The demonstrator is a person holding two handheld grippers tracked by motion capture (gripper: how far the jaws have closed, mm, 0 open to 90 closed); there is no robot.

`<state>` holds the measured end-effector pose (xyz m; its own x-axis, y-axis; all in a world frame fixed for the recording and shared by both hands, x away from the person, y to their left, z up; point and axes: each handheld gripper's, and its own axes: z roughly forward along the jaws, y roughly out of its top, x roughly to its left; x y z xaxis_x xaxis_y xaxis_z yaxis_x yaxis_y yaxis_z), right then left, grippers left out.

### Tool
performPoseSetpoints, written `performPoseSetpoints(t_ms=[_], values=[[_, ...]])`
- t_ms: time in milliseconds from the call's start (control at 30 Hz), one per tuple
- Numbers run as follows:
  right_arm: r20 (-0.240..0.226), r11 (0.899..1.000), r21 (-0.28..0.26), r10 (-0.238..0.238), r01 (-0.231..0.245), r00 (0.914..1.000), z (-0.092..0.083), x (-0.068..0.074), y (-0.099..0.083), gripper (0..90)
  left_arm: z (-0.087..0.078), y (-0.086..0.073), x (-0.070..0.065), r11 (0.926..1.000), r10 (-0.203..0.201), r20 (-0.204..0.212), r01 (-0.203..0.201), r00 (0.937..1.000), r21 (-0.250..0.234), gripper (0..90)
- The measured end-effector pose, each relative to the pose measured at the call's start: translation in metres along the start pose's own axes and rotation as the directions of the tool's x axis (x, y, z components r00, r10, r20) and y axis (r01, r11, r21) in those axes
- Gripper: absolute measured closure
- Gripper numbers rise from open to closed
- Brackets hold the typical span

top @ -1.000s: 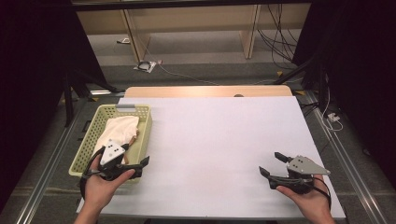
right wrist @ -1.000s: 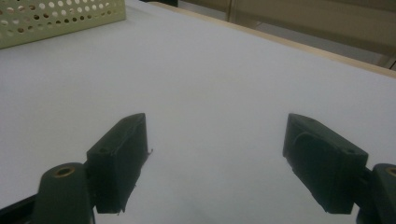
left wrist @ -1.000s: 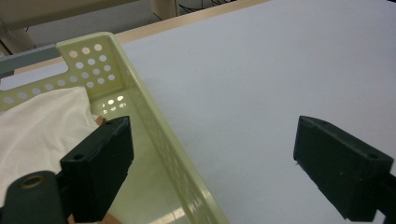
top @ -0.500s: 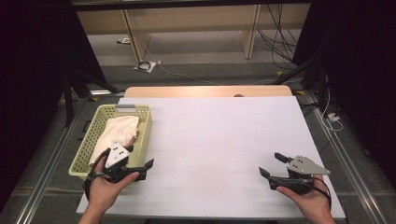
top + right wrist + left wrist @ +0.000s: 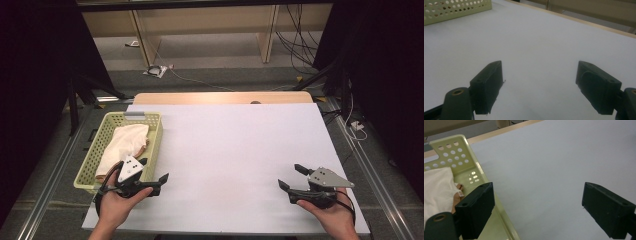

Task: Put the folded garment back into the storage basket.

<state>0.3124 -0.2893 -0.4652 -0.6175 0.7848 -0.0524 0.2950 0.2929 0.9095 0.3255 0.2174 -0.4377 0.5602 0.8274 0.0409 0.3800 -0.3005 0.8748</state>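
Observation:
A pale green perforated basket stands at the table's left side, with a folded cream cloth lying in it. My left gripper hovers at the basket's near right corner, open and empty. In the left gripper view its jaws straddle the basket's right wall: the left one stands over the basket beside the cloth, the right one over the white sheet. My right gripper rests open near the table's front right, with bare sheet between its jaws.
A white sheet covers the table, with a strip of wood showing along the far edge. The basket's side shows far off in the right gripper view. Cables and shelf legs lie on the floor beyond the table.
My left gripper has shifted a little to the right, from over the basket's near end toward its right corner and the sheet. The right gripper has stayed put.

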Motion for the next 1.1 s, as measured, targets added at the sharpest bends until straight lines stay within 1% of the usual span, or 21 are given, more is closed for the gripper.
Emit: performPoseSetpoints(t_ms=[267,333,867,1100], values=[[-0.003,1.0,0.003,0.001,-0.001,1.0,-0.0001,0.0001,-0.0003,22.4,0.004,-0.0026,-0.0032,1.0,0.007,0.008,-0.007,0.9999,0.006,10.3],[-0.005,1.0,0.003,-0.005,0.005,1.0,0.0002,0.0,-0.0006,22.3,0.0047,-0.0031,-0.0037,0.9998,0.015,0.009,-0.015,0.9998,0.01,10.2],[-0.008,1.0,0.006,-0.007,0.007,0.9999,-0.0002,0.0004,-0.001,22.2,0.0087,-0.008,-0.0064,0.9998,0.018,0.018,-0.018,0.9997,0.012,9.9],[-0.009,1.0,0.006,-0.007,0.007,0.9999,0.0002,0.0009,-0.0012,22.3,0.0104,-0.0085,-0.0098,0.9996,0.025,0.034,-0.025,0.9991,0.01,9.8]])
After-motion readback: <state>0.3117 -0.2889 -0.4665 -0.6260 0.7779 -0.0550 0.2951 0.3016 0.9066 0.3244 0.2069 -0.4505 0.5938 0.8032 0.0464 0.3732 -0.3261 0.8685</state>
